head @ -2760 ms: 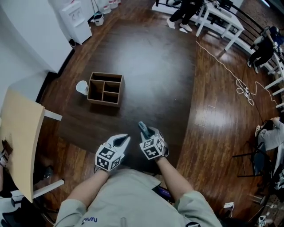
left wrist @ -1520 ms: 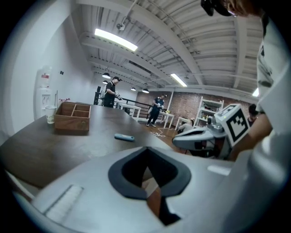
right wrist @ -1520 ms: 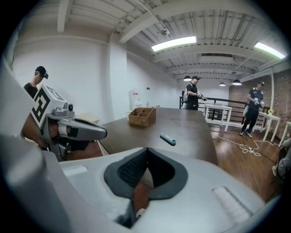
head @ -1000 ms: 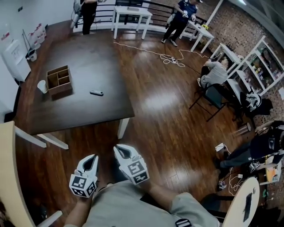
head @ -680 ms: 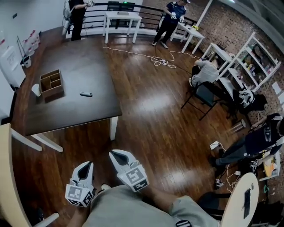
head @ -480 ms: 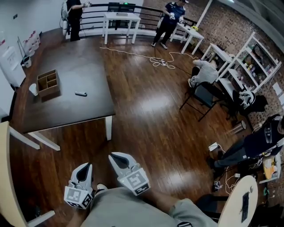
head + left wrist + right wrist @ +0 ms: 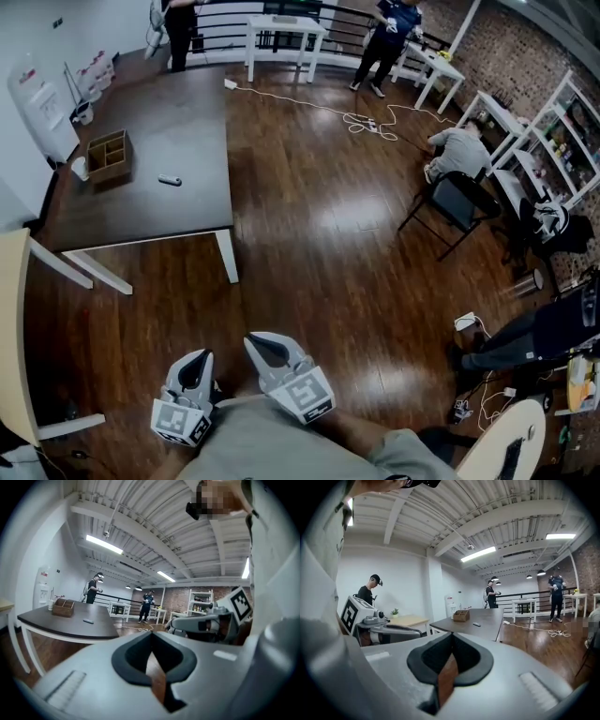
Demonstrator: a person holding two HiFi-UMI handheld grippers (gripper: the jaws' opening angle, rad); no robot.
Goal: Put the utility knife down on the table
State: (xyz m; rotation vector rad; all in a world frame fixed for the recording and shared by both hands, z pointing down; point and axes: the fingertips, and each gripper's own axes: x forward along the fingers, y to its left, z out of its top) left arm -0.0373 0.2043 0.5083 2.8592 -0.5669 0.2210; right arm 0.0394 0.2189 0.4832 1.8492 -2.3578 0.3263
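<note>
The utility knife [image 7: 170, 181] lies flat on the dark table [image 7: 178, 122], far off at the upper left of the head view, next to the brown divided box [image 7: 108, 156]. Both grippers hang close to my body, well away from the table over the wooden floor. My left gripper [image 7: 197, 364] is shut and holds nothing. My right gripper [image 7: 265, 345] is shut and bare too. In the left gripper view the knife [image 7: 88, 620] shows small on the tabletop beyond the closed left gripper [image 7: 151, 637]. The right gripper view shows the knife [image 7: 476, 624] past the closed right gripper [image 7: 451, 639].
A white cup [image 7: 81, 168] stands beside the box. A pale wooden table [image 7: 14, 328] is at the left edge. On the floor lies a white cable [image 7: 366, 120]; a black chair [image 7: 459, 206] and a crouching person [image 7: 459, 145] are at the right. People stand by white tables [image 7: 281, 26] at the back.
The right gripper held the knife over the table earlier; the knife now lies on it. Over the last second I have backed away, and the table has shrunk toward the upper left. Both grippers stayed shut.
</note>
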